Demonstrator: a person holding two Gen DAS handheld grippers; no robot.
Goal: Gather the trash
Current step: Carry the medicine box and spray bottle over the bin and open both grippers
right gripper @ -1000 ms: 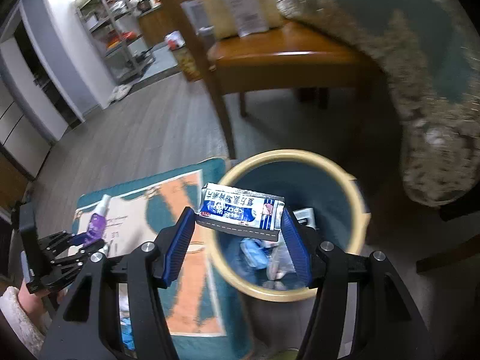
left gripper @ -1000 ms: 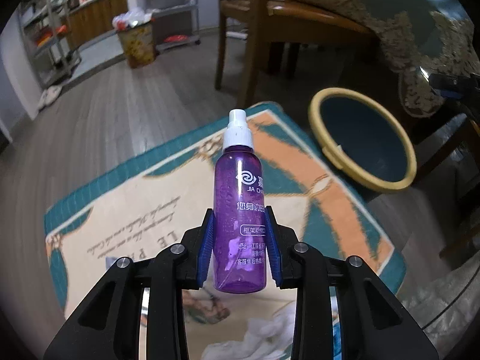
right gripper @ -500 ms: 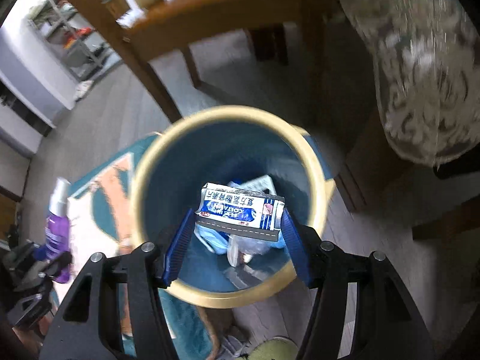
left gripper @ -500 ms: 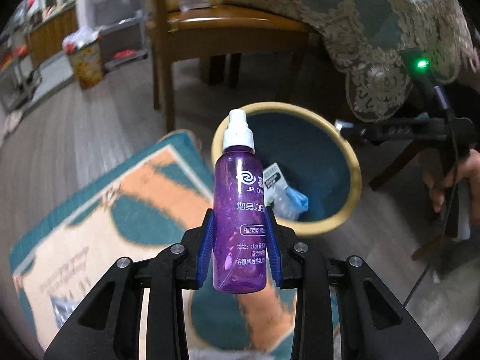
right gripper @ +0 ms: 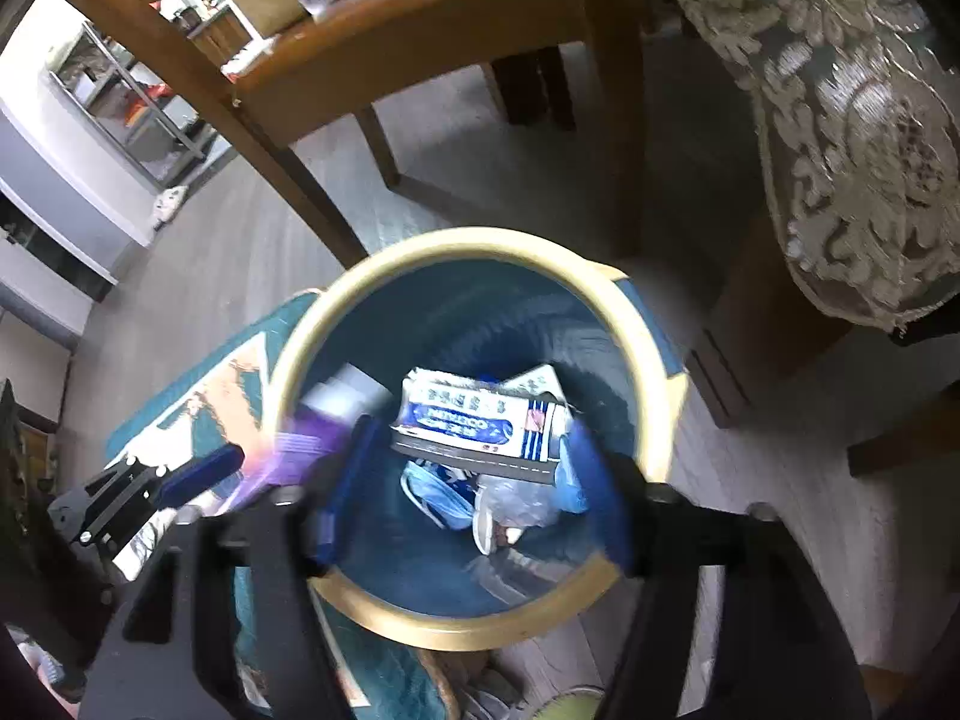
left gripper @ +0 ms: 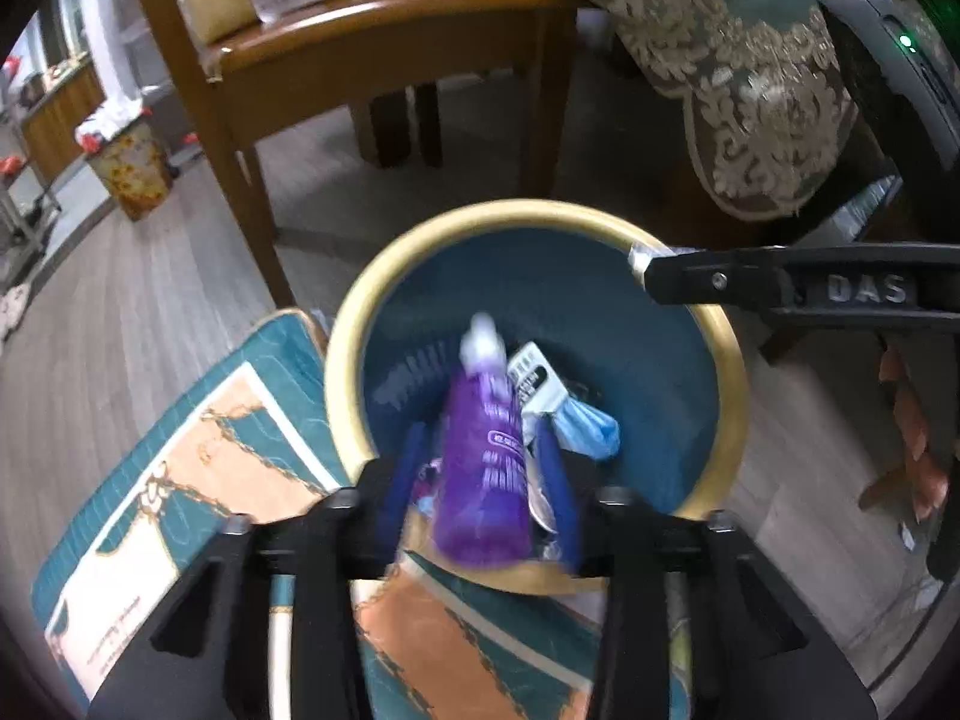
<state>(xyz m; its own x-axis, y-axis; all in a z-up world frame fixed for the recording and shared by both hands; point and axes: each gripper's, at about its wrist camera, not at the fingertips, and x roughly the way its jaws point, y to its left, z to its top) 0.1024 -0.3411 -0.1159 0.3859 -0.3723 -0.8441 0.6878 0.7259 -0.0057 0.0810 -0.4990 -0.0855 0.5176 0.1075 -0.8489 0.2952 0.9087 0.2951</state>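
Observation:
A blue waste bin with a yellow rim stands on the floor and holds several pieces of trash. My left gripper is over the bin, its fingers spread apart, and the purple spray bottle is blurred and tipping nozzle-first into the bin, loose between them. The bottle also shows in the right wrist view as a purple blur at the rim. My right gripper is over the bin, its fingers spread, and the blue-and-white carton is dropping free between them.
A wooden chair stands just behind the bin. A table with a lace-edged cloth hangs over at the right. A teal and orange rug lies under and left of the bin. A second bin stands far back left.
Both grippers moved over the bin and opened. The purple bottle and the carton, held firmly before, are now loose and falling into the bin.

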